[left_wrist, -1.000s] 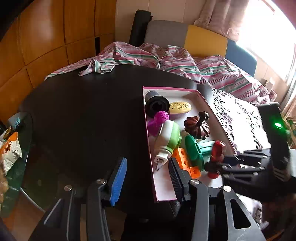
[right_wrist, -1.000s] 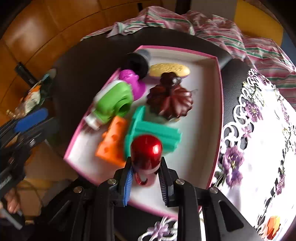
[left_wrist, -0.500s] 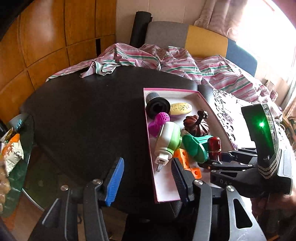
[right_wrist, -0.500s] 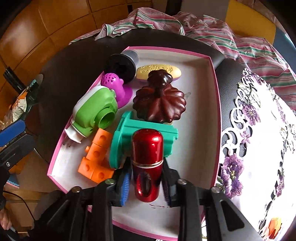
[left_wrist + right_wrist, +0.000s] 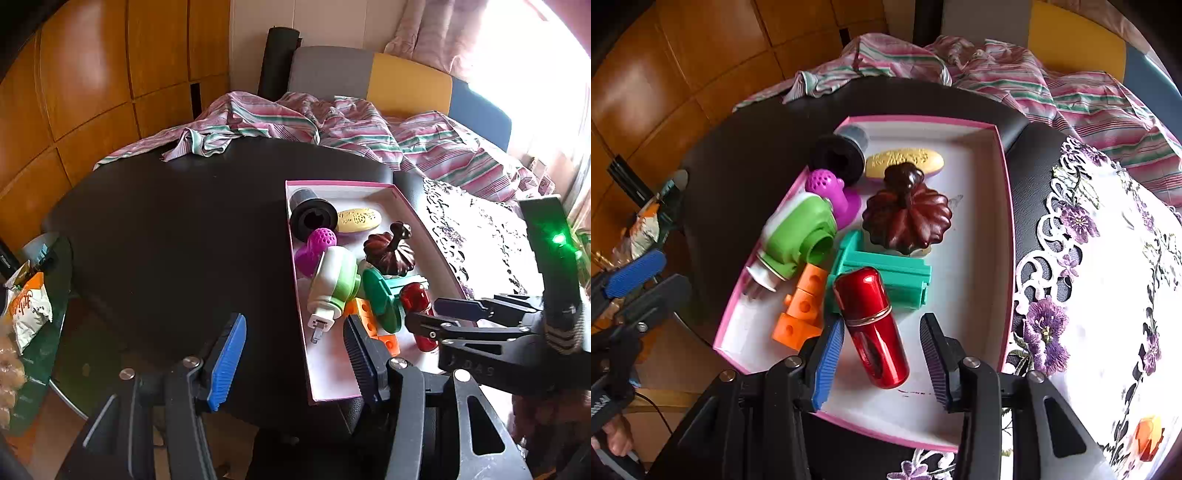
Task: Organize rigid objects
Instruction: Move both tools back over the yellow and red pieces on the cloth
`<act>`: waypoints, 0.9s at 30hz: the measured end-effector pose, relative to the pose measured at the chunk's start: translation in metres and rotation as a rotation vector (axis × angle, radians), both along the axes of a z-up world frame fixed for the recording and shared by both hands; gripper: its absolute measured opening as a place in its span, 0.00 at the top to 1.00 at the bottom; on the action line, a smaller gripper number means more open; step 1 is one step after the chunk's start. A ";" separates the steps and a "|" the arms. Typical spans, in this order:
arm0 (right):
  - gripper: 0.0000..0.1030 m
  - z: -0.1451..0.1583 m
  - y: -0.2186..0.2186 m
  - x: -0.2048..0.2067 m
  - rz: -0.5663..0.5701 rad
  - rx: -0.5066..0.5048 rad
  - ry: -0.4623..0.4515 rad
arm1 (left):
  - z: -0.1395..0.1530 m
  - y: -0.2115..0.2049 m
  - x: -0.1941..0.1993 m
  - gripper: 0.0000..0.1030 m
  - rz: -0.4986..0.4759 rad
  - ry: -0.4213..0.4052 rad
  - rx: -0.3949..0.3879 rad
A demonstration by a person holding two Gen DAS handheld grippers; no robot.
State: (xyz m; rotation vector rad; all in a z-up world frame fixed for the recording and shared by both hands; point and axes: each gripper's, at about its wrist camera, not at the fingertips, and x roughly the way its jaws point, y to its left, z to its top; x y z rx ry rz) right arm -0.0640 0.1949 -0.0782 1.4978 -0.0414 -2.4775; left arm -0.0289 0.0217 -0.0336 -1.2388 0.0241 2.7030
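Change since before: since the earlier frames the glossy red metal capsule-shaped case (image 5: 872, 326) has gone from upright in the right gripper (image 5: 881, 356) to lying on the floor of the box, and the pads have come away from it.
Right tool: its jaws are opening; the red case lies between them, but neither the blue pad nor the dark pad presses on it, so nothing is held.
Left tool: the left gripper (image 5: 295, 354) hangs partly open over the black round table (image 5: 177, 236), beside the near corner of the box, with nothing between its pads.
Place of the red case: inside the shallow white cardboard box with pink rim (image 5: 1006, 206), near its front edge, its rounded top leaning against the teal plastic spool-like part (image 5: 886, 271), just beside the orange plastic block with holes (image 5: 801, 308).
Neighbours: a dark brown pumpkin-shaped lid (image 5: 908, 218), a green and white plastic nozzle piece (image 5: 798, 236), a purple perforated plastic piece (image 5: 831, 192), a yellow oval embossed bar (image 5: 905, 160) and a black rubber cylinder (image 5: 836, 157) fill the far part of the box.
Handling, my judgement: the case looks stiff and rather light, with a polished, slippery skin; it can roll on its round side.
Where to hold: across the middle of the body near the thin ring seam, pads on the two long sides, not on the domed ends.
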 end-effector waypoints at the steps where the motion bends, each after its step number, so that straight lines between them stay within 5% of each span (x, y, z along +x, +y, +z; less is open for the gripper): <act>1: 0.58 0.002 0.001 0.001 -0.002 -0.005 0.007 | 0.000 0.000 0.000 0.46 -0.001 0.001 -0.002; 13: 0.58 0.033 0.041 0.017 -0.097 -0.029 0.087 | 0.010 0.010 0.004 0.46 -0.033 0.034 -0.010; 27: 0.58 0.046 0.183 0.055 -0.435 -0.026 0.105 | 0.020 0.059 0.007 0.46 -0.173 0.065 -0.041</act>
